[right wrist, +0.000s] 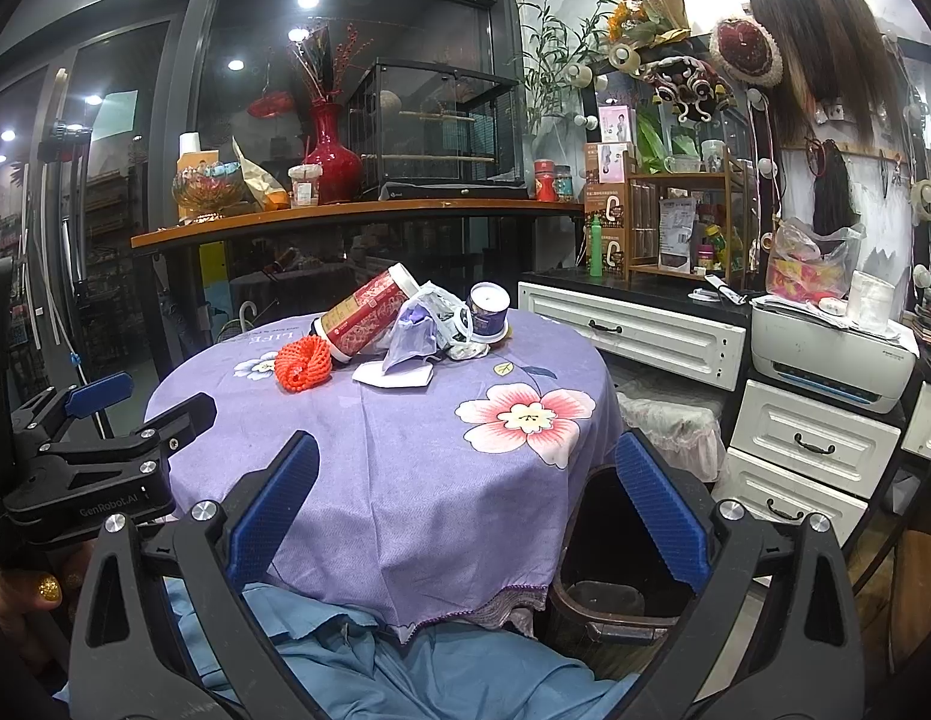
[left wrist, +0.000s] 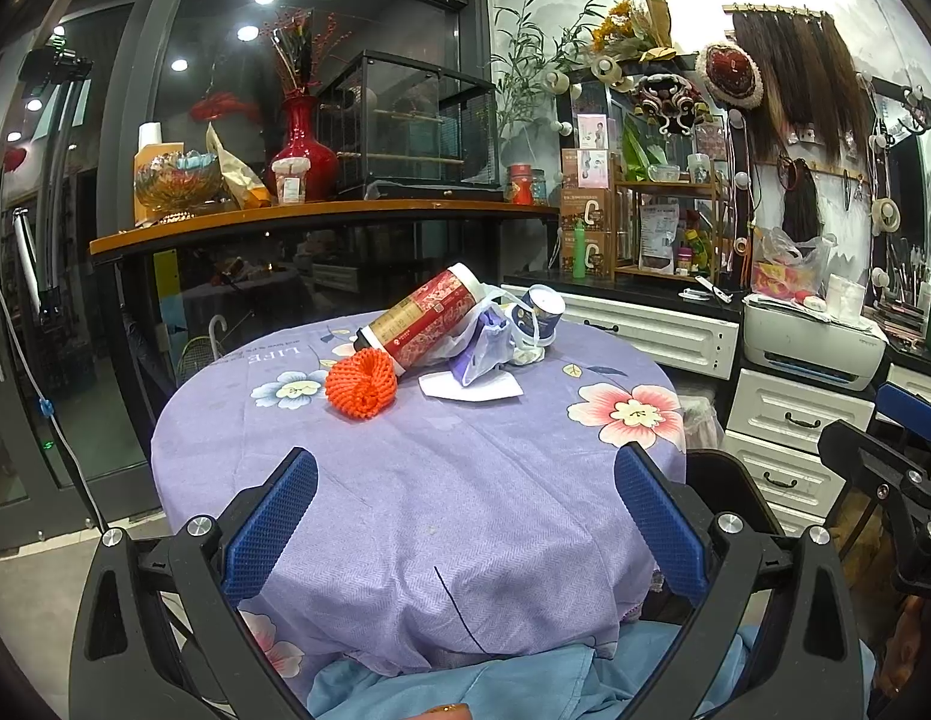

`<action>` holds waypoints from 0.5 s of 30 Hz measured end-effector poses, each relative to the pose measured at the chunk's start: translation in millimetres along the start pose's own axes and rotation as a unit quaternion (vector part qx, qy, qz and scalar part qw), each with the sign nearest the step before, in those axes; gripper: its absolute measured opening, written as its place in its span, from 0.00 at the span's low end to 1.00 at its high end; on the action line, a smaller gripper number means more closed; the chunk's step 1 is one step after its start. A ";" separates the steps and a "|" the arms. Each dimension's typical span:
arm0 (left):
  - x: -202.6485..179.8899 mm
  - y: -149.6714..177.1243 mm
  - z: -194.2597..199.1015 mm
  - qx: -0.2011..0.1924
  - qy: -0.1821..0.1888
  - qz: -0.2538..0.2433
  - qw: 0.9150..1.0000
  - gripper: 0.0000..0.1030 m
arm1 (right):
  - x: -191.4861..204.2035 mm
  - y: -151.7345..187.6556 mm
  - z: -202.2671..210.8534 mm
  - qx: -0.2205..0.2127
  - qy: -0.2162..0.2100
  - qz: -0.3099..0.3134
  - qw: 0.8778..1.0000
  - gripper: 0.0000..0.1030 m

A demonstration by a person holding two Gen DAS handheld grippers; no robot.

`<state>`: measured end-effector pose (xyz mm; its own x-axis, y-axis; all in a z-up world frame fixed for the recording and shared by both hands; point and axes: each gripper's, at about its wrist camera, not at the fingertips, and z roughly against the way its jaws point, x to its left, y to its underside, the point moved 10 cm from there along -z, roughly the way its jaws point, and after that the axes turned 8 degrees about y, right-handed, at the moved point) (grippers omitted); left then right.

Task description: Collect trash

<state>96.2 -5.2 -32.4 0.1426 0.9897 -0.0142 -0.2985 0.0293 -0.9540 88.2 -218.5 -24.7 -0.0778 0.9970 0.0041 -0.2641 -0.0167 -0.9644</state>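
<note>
Trash lies at the far side of a round table with a purple floral cloth (left wrist: 441, 480) (right wrist: 405, 456): an orange foam net (left wrist: 361, 385) (right wrist: 302, 369), a red canister on its side (left wrist: 423, 318) (right wrist: 366, 313), a crumpled plastic bag (left wrist: 486, 339) (right wrist: 420, 330), a white paper (left wrist: 471, 387) (right wrist: 393, 375) and a small dark cup (left wrist: 538, 315) (right wrist: 488, 312). My left gripper (left wrist: 465, 516) is open and empty over the near table edge; it also shows in the right wrist view (right wrist: 141, 399). My right gripper (right wrist: 465, 510) is open and empty; it also shows at the right in the left wrist view (left wrist: 885, 438).
A dark bin (right wrist: 609, 588) stands on the floor right of the table. White drawers (right wrist: 813, 444) and a printer (right wrist: 831, 360) line the right wall. A wooden counter (left wrist: 321, 216) with a red vase (left wrist: 303, 150) is behind the table. Blue fabric (right wrist: 405, 672) lies below.
</note>
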 end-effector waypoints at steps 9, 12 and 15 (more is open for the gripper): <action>-3.4 4.6 -2.8 0.004 -0.001 -0.003 1.000 0.95 | 2.3 5.2 -4.4 0.007 0.000 0.001 1.000 0.95; -4.8 11.6 -9.4 0.017 -0.003 -0.006 1.000 0.95 | 2.7 12.8 -14.5 0.024 -0.005 0.002 1.000 0.95; -2.8 20.6 -18.4 0.036 0.000 -0.007 0.999 0.95 | 5.2 20.1 -26.1 0.047 -0.018 0.006 0.999 0.95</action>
<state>107.0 -9.9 -57.5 0.1469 0.9891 -0.0018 -0.3637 0.0524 -0.9300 107.5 -211.6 -51.0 -0.1152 0.9933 0.0034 -0.3519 -0.0376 -0.9353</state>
